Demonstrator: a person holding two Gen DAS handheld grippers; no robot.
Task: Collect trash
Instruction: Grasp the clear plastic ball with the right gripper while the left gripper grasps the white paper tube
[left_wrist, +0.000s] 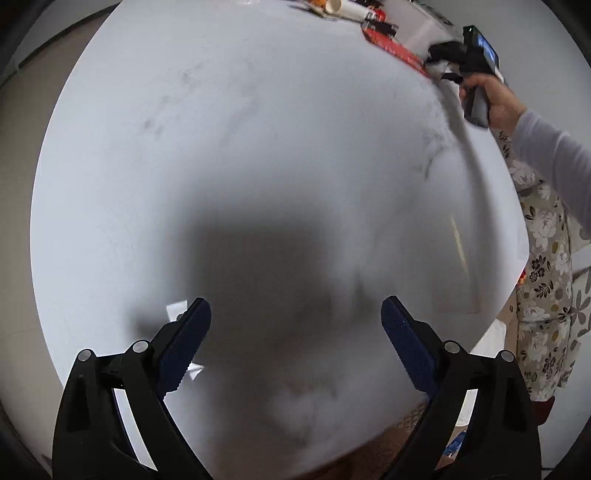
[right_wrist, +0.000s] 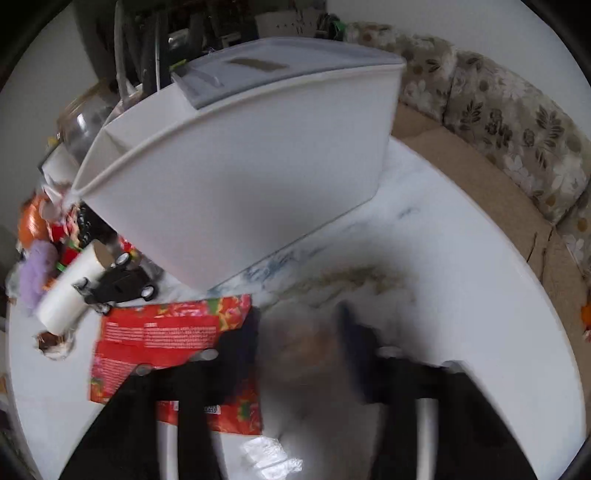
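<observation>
the task's thing, a grey-brown blurred lump of trash (right_wrist: 306, 354), is seen at lower centre of the right wrist view, between the narrowed fingers of the right gripper (right_wrist: 299, 354); a grip on it is judged likely, though blur leaves pad contact unconfirmed. a red printed wrapper (right_wrist: 155, 343) lies flat just left of it, partly under the left finger, and a clear plastic scrap (right_wrist: 269, 461) below. the white lidded bin (right_wrist: 240, 192), lid shut, fills the upper centre on the white table (right_wrist: 480, 295). in the left wrist view the left gripper (left_wrist: 295, 332) is held wide apart and empty over bare tabletop. the step is judged a pick-up; next, the bin's lid must be opened.
</observation>
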